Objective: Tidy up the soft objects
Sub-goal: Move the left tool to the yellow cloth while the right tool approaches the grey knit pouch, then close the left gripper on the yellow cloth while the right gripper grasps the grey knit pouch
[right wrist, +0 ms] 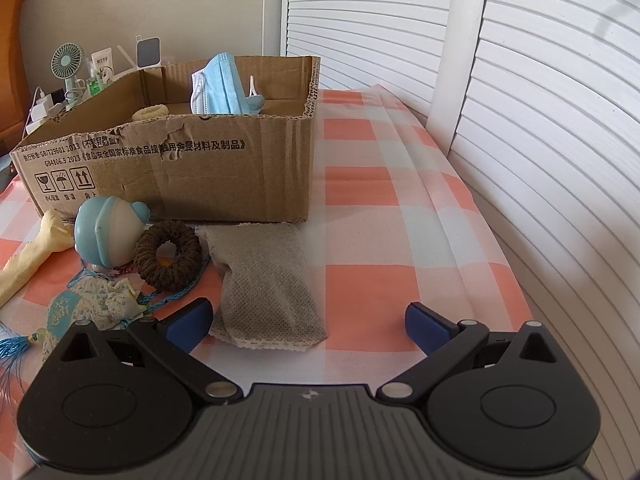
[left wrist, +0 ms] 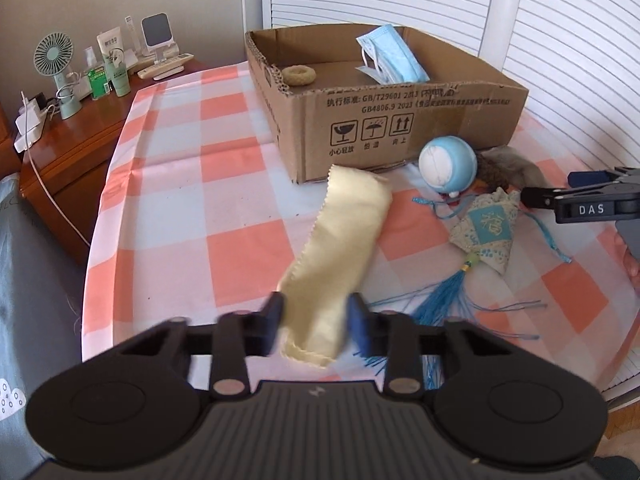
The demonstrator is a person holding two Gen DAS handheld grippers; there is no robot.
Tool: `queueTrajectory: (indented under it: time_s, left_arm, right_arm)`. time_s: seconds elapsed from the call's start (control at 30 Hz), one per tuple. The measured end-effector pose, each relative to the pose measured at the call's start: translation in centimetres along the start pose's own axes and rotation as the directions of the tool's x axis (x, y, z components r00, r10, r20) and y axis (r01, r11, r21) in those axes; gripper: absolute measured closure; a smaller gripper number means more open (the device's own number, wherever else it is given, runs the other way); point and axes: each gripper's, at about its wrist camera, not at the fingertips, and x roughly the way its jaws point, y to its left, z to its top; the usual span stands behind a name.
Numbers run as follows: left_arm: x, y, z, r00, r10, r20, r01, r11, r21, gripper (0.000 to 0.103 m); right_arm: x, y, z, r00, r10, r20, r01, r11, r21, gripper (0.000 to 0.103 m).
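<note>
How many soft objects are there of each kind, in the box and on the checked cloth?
Face mask: 1
Hair rings, cream and brown: 2
Cloth pouches, yellow and grey: 2
Blue round toy: 1
Tasselled sachet: 1
Total: 7

We see both views in soft daylight, brightest on the white louvred shutters [right wrist: 520, 128] and fading away from them. The cardboard box [right wrist: 224, 176] shows a shaded near wall and casts a faint shadow on the checked cloth [right wrist: 372, 280] beside it. Fisheye curvature bends the shutters' slats, with dark corners. The left gripper's [left wrist: 316, 320] blue pads [left wrist: 358, 322] look motion-blurred; elsewhere focus stays crisp.
</note>
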Motion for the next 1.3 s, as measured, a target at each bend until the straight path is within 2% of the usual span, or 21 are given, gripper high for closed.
queueTrajectory:
  time_s: [0.1, 0.3, 0.47, 0.53, 0.6, 0.67, 0.87, 0.97, 1.03, 1.1, 1.13, 1.3]
  left_arm:
    - [-0.4, 0.0, 0.3, 1.000, 0.008, 0.021, -0.008, 1.000, 0.002, 0.089]
    - [-1.6, 0.0, 2.2, 0.997, -0.001, 0.082, -0.001, 1.000, 0.024, 0.089]
    - [-0.7, -0.5, 4.6, 0.994, -0.027, 0.111, 0.021, 0.998, 0.055, 0.089]
    - [-0.2, -0.8, 5.0, 0.994, -0.031, 0.104, 0.024, 0.998, 0.066, 0.084]
    - [0.0, -1.0, 4.7, 0.995, -0.041, 0.092, 0.033, 0.996, 0.080, 0.068]
    - [0.1, -1.0, 3.9, 0.997, -0.045, 0.070, 0.039, 0.995, 0.089, 0.061]
    - [0.6, 0.8, 1.0, 0.999, -0.019, -0.039, 0.021, 0.998, 0.052, 0.059]
    - [0.3, 1.4, 0.4, 0.999, -0.009, -0.040, 0.011, 0.999, 0.042, 0.057]
    - [0.1, 1.5, 0.3, 0.999, -0.020, -0.036, 0.021, 0.999, 0.034, 0.061]
    - [0.1, 1.4, 0.3, 0.999, -0.026, -0.025, 0.027, 0.999, 0.039, 0.089]
    - [0.1, 1.4, 0.5, 0.999, -0.034, -0.020, 0.035, 0.999, 0.036, 0.094]
    - [-0.7, 0.9, 2.0, 0.998, -0.033, 0.054, 0.030, 0.998, 0.060, 0.095]
  right_arm:
    - [0.0, 0.0, 0.0, 1.000, 0.000, 0.000, 0.000, 1.000, 0.000, 0.000]
    - [0.0, 0.0, 0.1, 1.000, 0.003, -0.004, -0.003, 1.000, -0.003, 0.000]
    - [0.0, 0.0, 0.1, 1.000, 0.004, -0.005, -0.004, 1.000, -0.006, 0.000]
    - [0.0, 0.1, 0.1, 1.000, 0.006, -0.007, -0.006, 1.000, -0.008, 0.000]
    - [0.0, 0.1, 0.2, 1.000, 0.010, -0.011, -0.010, 1.000, -0.011, 0.000]
    - [0.0, 0.1, 0.1, 1.000, 0.012, -0.011, -0.012, 1.000, -0.013, 0.000]
    - [0.0, 0.1, 0.1, 1.000, 0.012, -0.011, -0.012, 1.000, -0.013, 0.000]
    - [0.0, 0.1, 0.1, 1.000, 0.011, -0.010, -0.011, 1.000, -0.012, 0.000]
    - [0.0, 0.1, 0.1, 1.000, 0.010, -0.010, -0.010, 1.000, -0.012, 0.000]
    - [0.0, 0.1, 0.1, 1.000, 0.010, -0.009, -0.010, 1.000, -0.011, 0.000]
    - [0.0, 0.2, 0.1, 1.000, 0.010, -0.010, -0.010, 1.000, -0.012, 0.000]
    - [0.0, 0.1, 0.1, 1.000, 0.010, -0.011, -0.011, 1.000, -0.012, 0.000]
